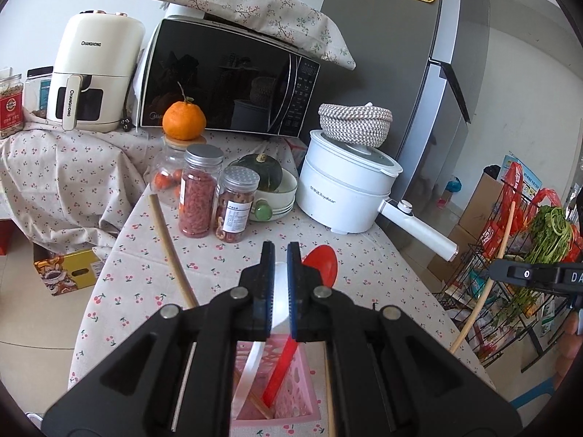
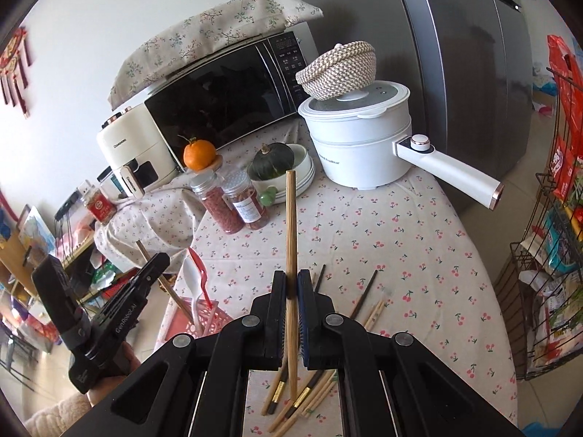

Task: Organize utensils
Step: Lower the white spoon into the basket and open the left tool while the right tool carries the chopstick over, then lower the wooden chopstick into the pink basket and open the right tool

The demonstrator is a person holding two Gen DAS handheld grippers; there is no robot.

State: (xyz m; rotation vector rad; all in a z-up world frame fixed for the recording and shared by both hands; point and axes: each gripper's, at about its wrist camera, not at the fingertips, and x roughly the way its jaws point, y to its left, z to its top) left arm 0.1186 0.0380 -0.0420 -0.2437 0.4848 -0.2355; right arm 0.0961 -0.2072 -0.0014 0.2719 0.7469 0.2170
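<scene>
My left gripper [image 1: 280, 251] hovers over a pink slotted basket [image 1: 291, 393] at the table's near edge. Its jaws stand slightly apart around the top of a white spoon [image 1: 278, 291]; I cannot tell if they grip it. A red spoon [image 1: 322, 260] and a bamboo chopstick [image 1: 171, 251] also stand in the basket. My right gripper [image 2: 291, 280] is shut on a bamboo chopstick [image 2: 290, 225] held upright above a loose pile of chopsticks [image 2: 309, 393] on the tablecloth. The left gripper [image 2: 153, 266], basket [image 2: 204, 313] and spoons show at the left of the right wrist view.
Behind stand two spice jars [image 1: 198, 196], a bowl with a green squash [image 1: 271, 182], a white electric pot [image 1: 346, 189] with a woven basket on top, a microwave [image 1: 226, 80] and an air fryer [image 1: 91, 73]. A fridge [image 1: 400, 54] and a wire rack [image 1: 510, 273] stand right.
</scene>
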